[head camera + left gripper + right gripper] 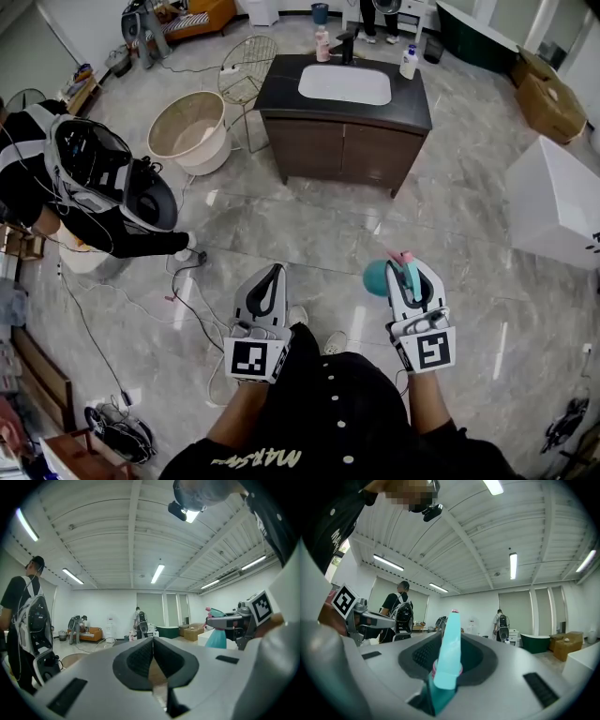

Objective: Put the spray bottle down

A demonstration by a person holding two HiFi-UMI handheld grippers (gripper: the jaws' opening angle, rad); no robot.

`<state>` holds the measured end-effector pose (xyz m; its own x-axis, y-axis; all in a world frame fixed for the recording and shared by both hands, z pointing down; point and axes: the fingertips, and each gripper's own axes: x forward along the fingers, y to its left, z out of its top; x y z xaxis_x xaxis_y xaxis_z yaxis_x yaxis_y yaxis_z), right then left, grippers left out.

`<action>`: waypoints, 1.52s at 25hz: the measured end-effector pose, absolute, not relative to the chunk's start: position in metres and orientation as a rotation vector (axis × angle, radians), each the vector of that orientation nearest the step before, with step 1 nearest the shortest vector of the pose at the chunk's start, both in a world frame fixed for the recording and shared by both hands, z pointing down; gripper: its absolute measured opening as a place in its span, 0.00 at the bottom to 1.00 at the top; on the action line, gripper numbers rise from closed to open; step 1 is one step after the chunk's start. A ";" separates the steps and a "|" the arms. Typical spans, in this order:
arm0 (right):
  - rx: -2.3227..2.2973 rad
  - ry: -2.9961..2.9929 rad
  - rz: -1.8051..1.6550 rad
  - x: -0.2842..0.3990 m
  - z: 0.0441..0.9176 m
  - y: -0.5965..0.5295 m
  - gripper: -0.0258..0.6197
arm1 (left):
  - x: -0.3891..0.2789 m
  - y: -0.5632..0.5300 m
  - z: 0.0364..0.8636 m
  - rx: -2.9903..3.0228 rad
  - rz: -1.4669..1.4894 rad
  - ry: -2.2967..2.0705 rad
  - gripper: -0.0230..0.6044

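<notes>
A teal spray bottle (378,277) with a pink-tipped head hangs at about waist height over the floor, clamped between the jaws of my right gripper (405,274). In the right gripper view the bottle's head and neck (448,654) stand upright between the dark pads, which press on both sides. My left gripper (271,279) is level beside it to the left, with nothing in it. In the left gripper view its pads (140,657) meet with no gap, and the bottle (217,637) shows off to the right.
A dark vanity counter (281,82) with a white sink and two bottles (322,44) stands ahead. A person with a backpack (94,173) crouches at the left near a round tub (190,127) and a wire chair (248,64). A white cabinet (558,202) is at right. Cables lie on the floor.
</notes>
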<state>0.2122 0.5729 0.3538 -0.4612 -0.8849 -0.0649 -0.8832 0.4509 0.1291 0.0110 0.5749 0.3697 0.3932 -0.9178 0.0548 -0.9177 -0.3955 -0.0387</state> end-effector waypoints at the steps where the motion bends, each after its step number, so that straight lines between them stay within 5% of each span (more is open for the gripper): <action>1: 1.627 -2.663 -0.216 0.214 0.355 0.570 0.18 | 0.011 0.572 0.371 -2.618 -0.109 1.729 0.06; 38: 1.658 -2.610 -0.264 0.149 0.348 0.313 0.18 | -0.037 0.307 0.376 -2.694 -0.084 1.605 0.06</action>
